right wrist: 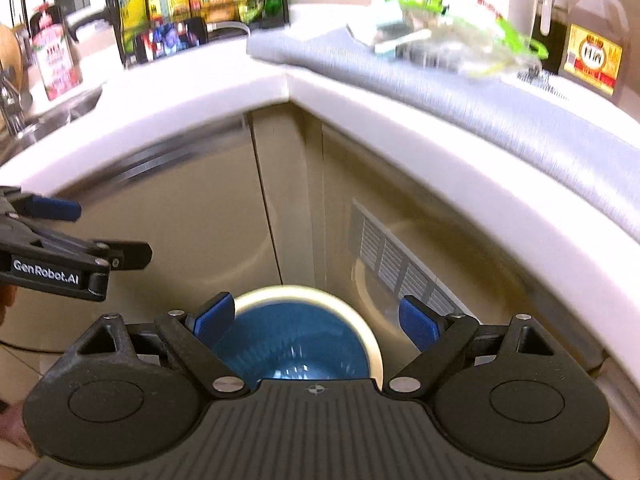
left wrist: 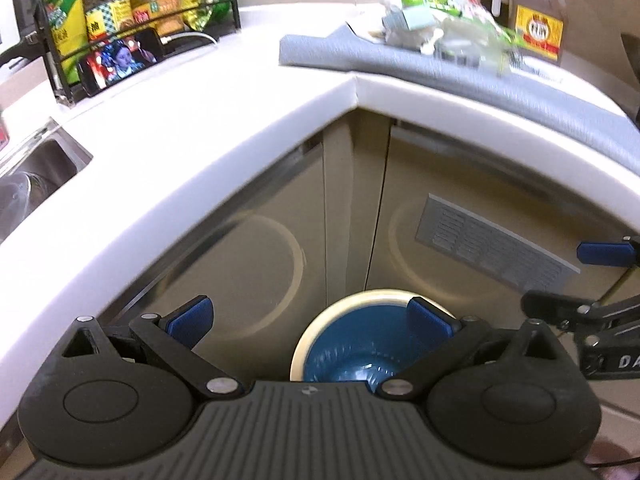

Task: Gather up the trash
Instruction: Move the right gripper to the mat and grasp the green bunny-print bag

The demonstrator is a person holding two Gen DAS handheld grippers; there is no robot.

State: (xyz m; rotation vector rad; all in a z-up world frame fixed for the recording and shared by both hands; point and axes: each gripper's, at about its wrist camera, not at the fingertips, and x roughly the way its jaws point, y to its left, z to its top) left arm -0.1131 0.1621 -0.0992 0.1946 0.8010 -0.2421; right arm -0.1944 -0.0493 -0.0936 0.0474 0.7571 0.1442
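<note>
Low in both frames: bin: a round trash bin (left wrist: 352, 344) with a pale cream rim and a glossy blue liner stands on the floor in the corner where two beige cabinet fronts meet.
Left gripper: the left gripper (left wrist: 310, 316) fills the bottom of the left wrist view, black and ribbed, its blue-padded fingers spread wide with nothing between them; the right pad overlaps the bin's rim in the picture.
Right gripper: the right gripper (right wrist: 316, 320) sits at the bottom of the right wrist view, its jaws likewise wide apart and empty, the bin's mouth showing between its pads.
Trash: a blurred heap of trash (left wrist: 444, 28), crumpled green, white and clear wrappers, lies at the upper right of the frame on a grey textured mat (left wrist: 520, 88).
Counter: a smooth white L-shaped counter (left wrist: 200, 132) curves across the middle, its edge thick and rounded.
Cabinet: a slatted grey vent panel (left wrist: 496, 240) is set in the right-hand door.
Upper left: a black wire rack (left wrist: 132, 12) holds bottles and packets; a phone (left wrist: 120, 62) with a lit screen leans against it; a steel sink (left wrist: 40, 168) shows at the left edge.
Upper right: an amber plastic jug (left wrist: 540, 16) with a yellow label stands just behind the mat.
</note>
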